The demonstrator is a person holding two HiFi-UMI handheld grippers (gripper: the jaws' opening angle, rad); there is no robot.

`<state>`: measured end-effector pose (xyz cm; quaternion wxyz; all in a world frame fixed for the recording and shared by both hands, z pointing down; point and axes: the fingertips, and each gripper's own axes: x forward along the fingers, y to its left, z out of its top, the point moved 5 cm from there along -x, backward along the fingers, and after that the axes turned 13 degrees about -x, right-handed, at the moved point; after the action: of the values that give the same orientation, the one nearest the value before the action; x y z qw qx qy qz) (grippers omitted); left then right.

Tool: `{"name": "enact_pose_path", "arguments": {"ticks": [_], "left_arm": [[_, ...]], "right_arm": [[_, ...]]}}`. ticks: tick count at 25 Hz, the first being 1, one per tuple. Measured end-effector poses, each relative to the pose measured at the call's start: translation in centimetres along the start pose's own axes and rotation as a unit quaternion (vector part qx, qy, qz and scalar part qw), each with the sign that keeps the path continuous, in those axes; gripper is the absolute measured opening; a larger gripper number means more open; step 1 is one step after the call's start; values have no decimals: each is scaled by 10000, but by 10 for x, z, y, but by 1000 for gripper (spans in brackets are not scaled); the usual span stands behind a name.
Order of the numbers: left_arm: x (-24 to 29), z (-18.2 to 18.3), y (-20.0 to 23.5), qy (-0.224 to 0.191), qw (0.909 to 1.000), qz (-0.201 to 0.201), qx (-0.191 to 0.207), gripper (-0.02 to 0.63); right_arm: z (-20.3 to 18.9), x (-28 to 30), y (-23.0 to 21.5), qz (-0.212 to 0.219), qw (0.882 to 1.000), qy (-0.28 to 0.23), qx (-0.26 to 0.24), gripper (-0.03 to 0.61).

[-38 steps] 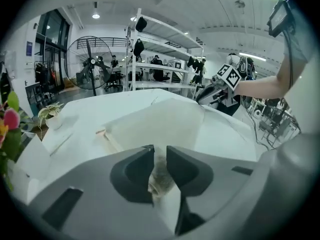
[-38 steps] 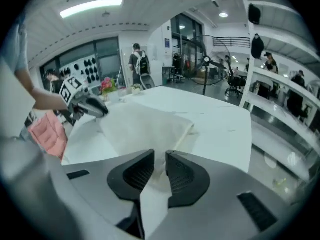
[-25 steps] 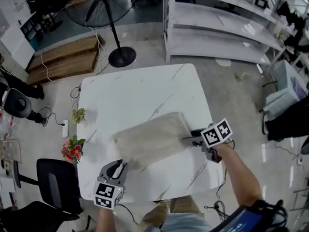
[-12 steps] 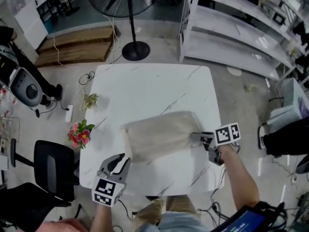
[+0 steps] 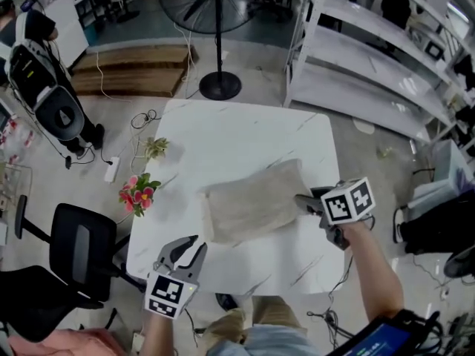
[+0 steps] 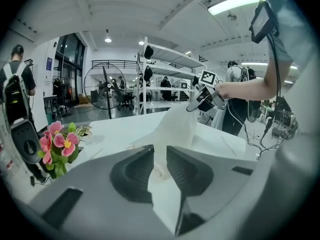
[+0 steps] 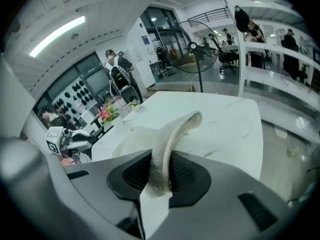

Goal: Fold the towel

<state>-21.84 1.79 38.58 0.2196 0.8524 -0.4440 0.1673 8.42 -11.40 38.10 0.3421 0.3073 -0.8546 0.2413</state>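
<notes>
Grips first: we see left tool [image 5: 195, 245] clenched on 7 o'clock corner of beige rectangular terry towel [image 5: 249, 202]. Right tool [image 5: 300, 199] at towel's 3 o'clock edge, jaws just closed, pinching fabric. Towel lies toward 5 o'clock of white marble-veined worktop [image 5: 237, 136], held ends raised. Pink flower bunch [image 5: 136, 193] beside worktop's 9 o'clock edge.
</notes>
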Motion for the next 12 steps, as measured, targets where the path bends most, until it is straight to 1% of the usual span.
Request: {"name": "enact_pose_path", "arguments": {"ticks": [3,7,9,12], "left_arm": [[-13,0,0,-131,9999,55,-21,81],[-31,-2,2,-292,9994,157,-76,81],[-40,-5,4,-323,9992,223,-111,81],[-54,-12,9,-387,9986,312,-163,81]], "right_arm": [[22,3,20,-105,9982,147,-573,94],[46,19,49,-120,9919,315,-1224,94],[54,30,63,-85,9884,412,-1456,94],[58,51,82,-38,9838,623,-1680,94]]}}
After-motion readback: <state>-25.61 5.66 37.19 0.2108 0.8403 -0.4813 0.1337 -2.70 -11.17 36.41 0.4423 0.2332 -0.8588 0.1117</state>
